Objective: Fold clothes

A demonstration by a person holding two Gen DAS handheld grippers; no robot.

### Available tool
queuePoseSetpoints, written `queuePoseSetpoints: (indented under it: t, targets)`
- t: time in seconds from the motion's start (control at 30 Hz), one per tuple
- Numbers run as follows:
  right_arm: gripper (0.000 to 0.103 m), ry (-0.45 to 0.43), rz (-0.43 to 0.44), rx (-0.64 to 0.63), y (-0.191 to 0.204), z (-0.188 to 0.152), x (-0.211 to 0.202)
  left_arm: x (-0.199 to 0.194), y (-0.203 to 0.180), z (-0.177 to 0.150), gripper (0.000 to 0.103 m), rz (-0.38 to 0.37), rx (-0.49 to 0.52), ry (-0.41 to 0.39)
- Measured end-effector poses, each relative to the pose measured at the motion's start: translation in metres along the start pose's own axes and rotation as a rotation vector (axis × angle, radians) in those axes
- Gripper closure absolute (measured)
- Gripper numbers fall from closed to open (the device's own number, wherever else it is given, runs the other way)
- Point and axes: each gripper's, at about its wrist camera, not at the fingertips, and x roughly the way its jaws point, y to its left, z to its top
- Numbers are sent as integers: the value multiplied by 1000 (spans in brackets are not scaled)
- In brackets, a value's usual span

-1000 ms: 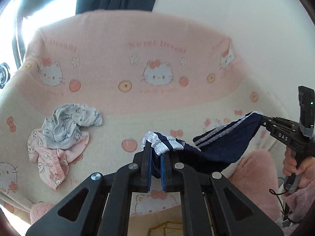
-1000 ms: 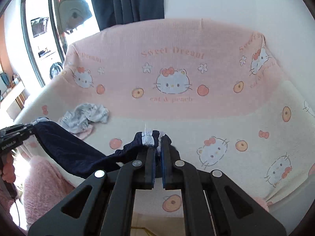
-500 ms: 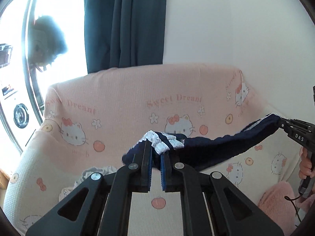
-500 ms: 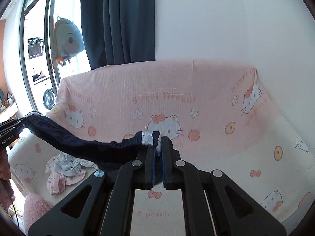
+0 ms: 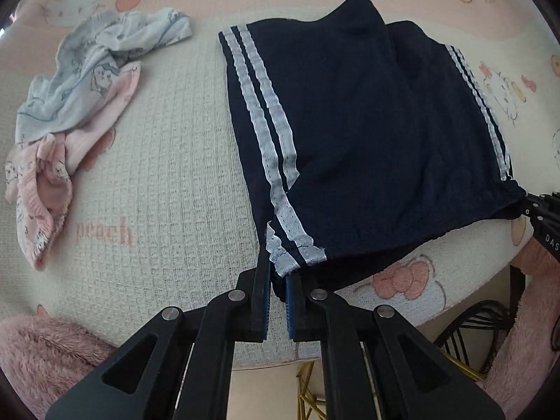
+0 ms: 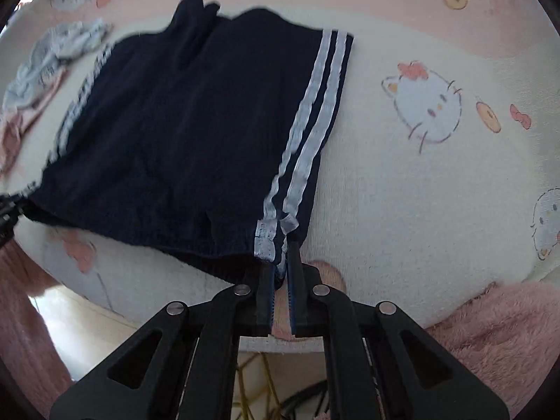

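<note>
Navy shorts (image 5: 367, 133) with white side stripes lie spread flat on the cream and pink sofa cover (image 5: 168, 182). My left gripper (image 5: 278, 273) is shut on the left waistband corner by the striped seam. In the right wrist view the same navy shorts (image 6: 196, 129) stretch away from my right gripper (image 6: 280, 262), which is shut on the right waistband corner. The right gripper's tip (image 5: 539, 210) shows at the right edge of the left wrist view, pinching that corner. The legs point toward the sofa back.
A crumpled pale blue garment (image 5: 98, 70) and a pink printed one (image 5: 45, 182) lie left of the shorts. Fluffy pink sleeves (image 6: 497, 336) frame the lower corners. The sofa's front edge runs just under both grippers, with a gold wire frame (image 5: 311, 395) below.
Both grippers have swung down from holding the shorts up in the air before the sofa back. The shorts now lie spread flat on the seat.
</note>
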Motion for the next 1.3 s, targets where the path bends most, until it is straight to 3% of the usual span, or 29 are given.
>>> queuePoseSetpoints:
  t: [0.37,0.4,0.43,0.5,0.57,0.67,0.77,0.83,0.87,0.9,1.03,1.13,1.23,1.3]
  targets:
    - [97,19,36,31,-19,-13,-3,1,-3,-18,95,-65,-7,20]
    - [95,27,56,29,-21,-14,-4,0,-1,-18,92,-96,-22,35]
    - [85,33,87,30,-23,-16,-6,-4,1,-19,88,-130,-39,39]
    - [74,38,148,38,-29,-18,-11,-12,6,-22,61,-195,-71,45]
    - [67,10,192,61,-37,-19,-20,-30,8,-26,49,-241,-77,2]
    - [67,-71,222,72,-46,-17,-40,-56,11,-31,49,-304,-66,-63]
    - [67,-150,280,79,-48,-13,-56,-73,14,-25,49,-271,-71,-166]
    - [67,-175,259,110,-49,-11,-56,-55,20,-7,59,-236,-77,-140]
    - [67,-168,236,113,-46,-10,-52,-43,22,2,77,-217,-78,-116]
    - [67,-141,201,103,-39,-7,-43,-31,19,6,80,-190,-71,-81]
    - [68,-48,122,94,-34,-8,-20,3,7,1,81,-133,-19,25]
    - [68,15,92,101,-41,-13,-9,8,4,-5,78,-91,5,39]
    - [68,-34,66,136,-51,-13,-22,-1,17,-3,77,-91,-65,-1]
    - [67,-86,89,153,-55,-14,-34,-1,23,-7,77,-156,-107,12]
